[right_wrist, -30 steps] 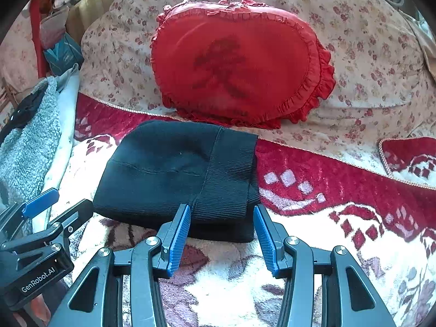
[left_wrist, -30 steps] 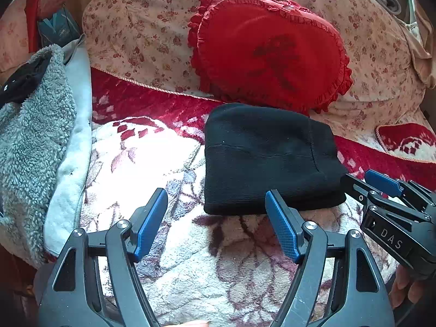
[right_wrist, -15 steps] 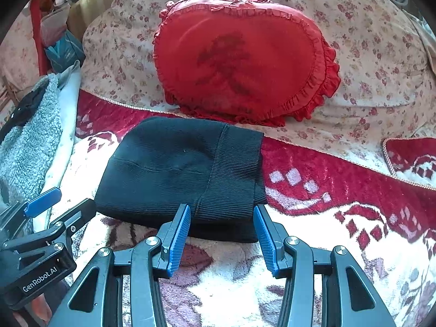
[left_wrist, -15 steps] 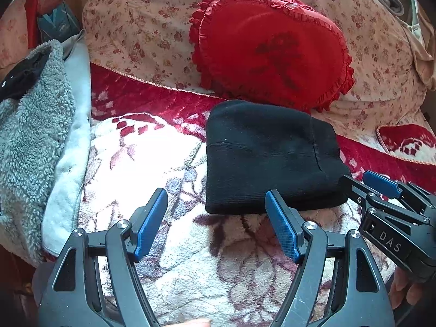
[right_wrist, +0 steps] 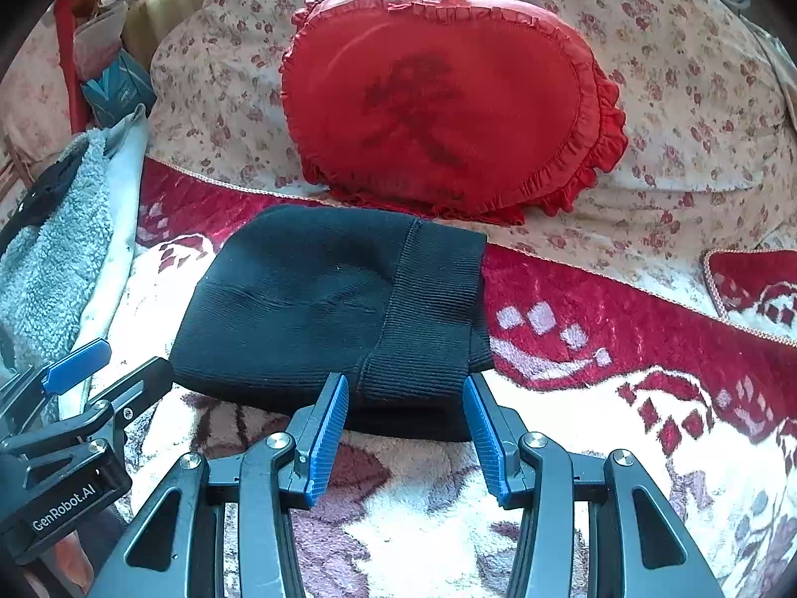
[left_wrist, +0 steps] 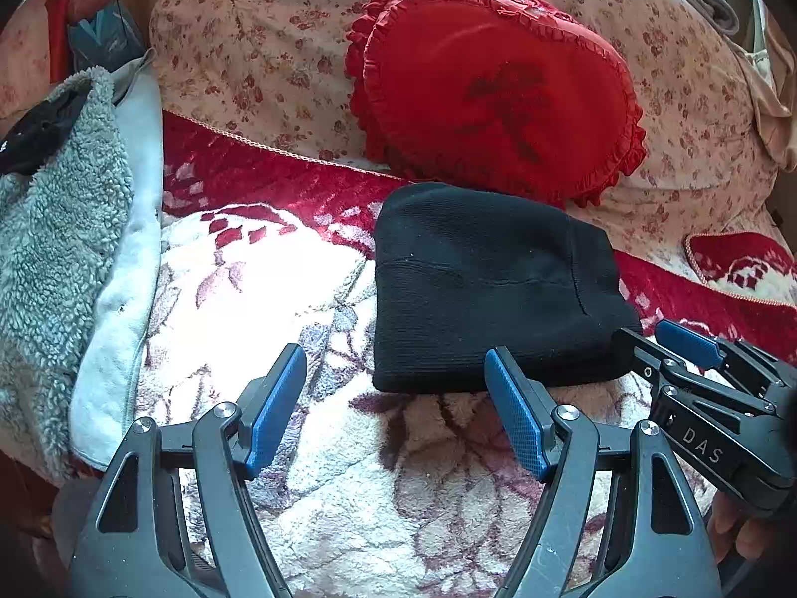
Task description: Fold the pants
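Left wrist view shows the left claw (left_wrist: 393, 406) with its two blue pads spread wide and nothing between them. The black folded pants (left_wrist: 493, 289) lie flat on the flowery blanket (left_wrist: 239, 289), a little ahead of this claw and off to its right. The right pad's tip sits just in front of the near edge of the pants, and I cannot tell if it touches. The left pad is over bare blanket.

From the right wrist view, the right claw (right_wrist: 404, 413) is also released, with its pads apart. The ribbed cuff end of the pants (right_wrist: 329, 309) lies straight ahead of it, and the near edge of the pile reaches the gap between the two pad tips. The pads do not squeeze the cloth.

Counting things: one pile of black pants, two claws, one red heart pillow (right_wrist: 438, 99) with frills behind the pants, and one fuzzy grey garment (left_wrist: 55, 229) at the left side. The pillow leans on a cover with small flowers (left_wrist: 259, 50). A bit of a hand (left_wrist: 737, 530) shows under the right claw.
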